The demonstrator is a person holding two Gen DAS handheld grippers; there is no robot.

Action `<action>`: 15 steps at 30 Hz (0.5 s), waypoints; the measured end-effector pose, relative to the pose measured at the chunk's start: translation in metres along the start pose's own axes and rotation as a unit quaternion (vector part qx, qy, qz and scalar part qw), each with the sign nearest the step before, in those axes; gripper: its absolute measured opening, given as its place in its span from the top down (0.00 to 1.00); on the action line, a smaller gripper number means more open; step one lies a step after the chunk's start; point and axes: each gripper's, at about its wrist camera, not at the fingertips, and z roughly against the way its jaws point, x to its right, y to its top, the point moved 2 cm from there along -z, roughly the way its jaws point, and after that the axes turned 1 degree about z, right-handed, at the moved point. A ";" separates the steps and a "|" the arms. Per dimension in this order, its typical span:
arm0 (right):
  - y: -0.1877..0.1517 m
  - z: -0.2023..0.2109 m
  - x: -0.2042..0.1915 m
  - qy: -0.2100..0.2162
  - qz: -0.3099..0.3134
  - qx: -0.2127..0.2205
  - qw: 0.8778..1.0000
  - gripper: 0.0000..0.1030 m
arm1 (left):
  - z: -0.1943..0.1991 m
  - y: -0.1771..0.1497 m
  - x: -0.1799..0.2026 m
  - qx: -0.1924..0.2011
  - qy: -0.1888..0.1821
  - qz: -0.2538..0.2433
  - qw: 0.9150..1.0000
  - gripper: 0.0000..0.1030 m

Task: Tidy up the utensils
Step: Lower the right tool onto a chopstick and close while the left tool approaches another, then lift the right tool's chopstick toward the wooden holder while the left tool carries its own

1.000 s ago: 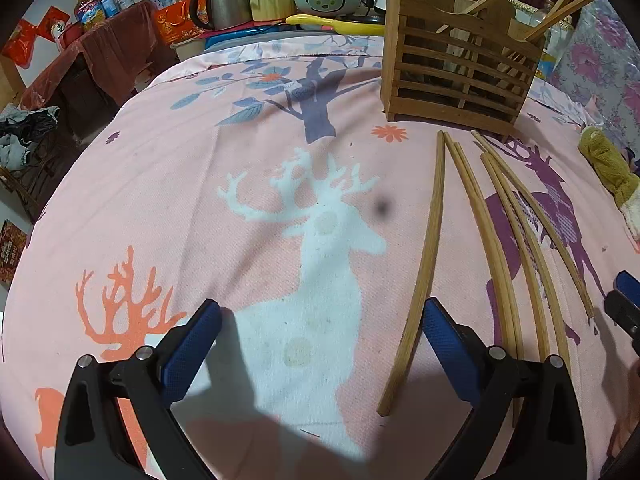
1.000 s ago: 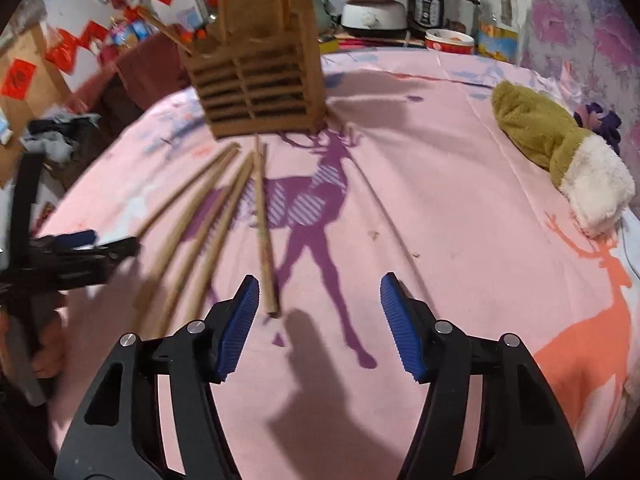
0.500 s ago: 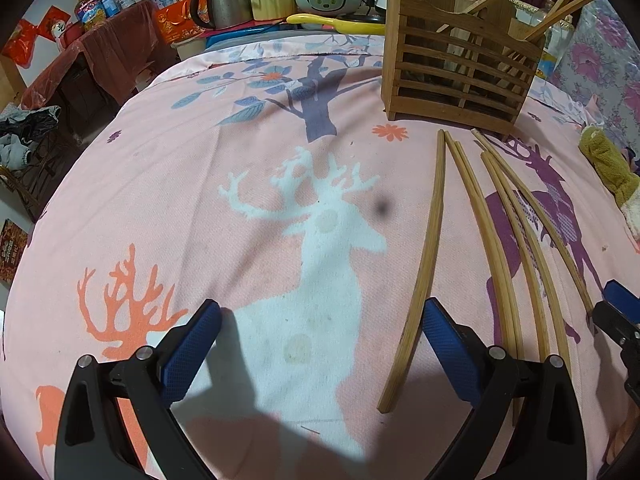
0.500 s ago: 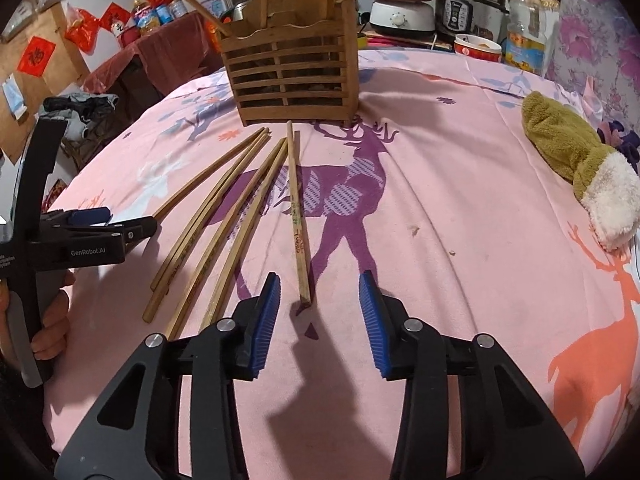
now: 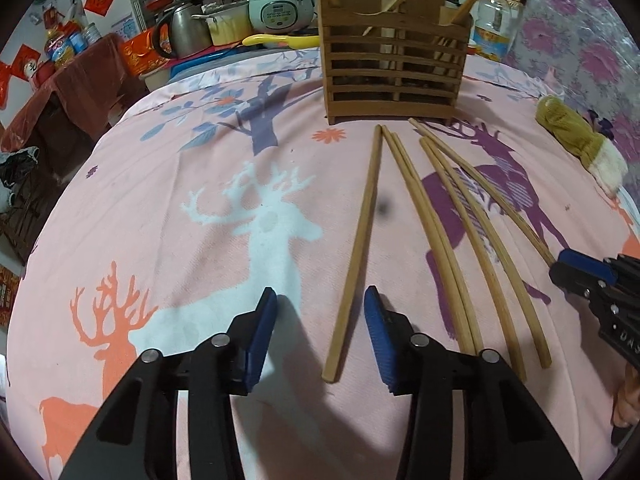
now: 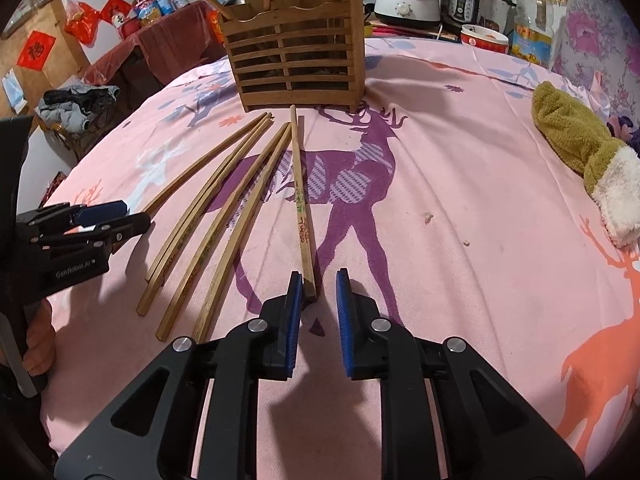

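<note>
Right gripper [image 6: 318, 300] jaws are closing — narrow — around the rightmost chopstick [image 6: 301, 204] end; left gripper [image 5: 320, 320] closes around another chopstick [image 5: 357, 248]. Either thin stick could roll free on the tablecloth [image 6: 460, 160].

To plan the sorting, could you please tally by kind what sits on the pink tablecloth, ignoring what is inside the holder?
Loose chopsticks: 6
Wooden holder: 1
Olive plush item: 1
Total: 8
</note>
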 end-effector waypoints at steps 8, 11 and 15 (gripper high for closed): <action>-0.002 0.001 0.001 -0.001 -0.004 0.001 1.000 0.84 | 0.009 -0.011 0.000 0.003 -0.017 -0.003 1.000 0.64; -0.002 0.001 0.002 -0.003 -0.006 0.001 1.000 0.89 | 0.009 -0.010 0.001 0.006 -0.019 -0.005 1.000 0.92; -0.001 0.006 0.006 0.000 -0.017 0.012 1.000 0.93 | 0.013 -0.007 -0.001 0.017 -0.023 0.001 1.000 0.95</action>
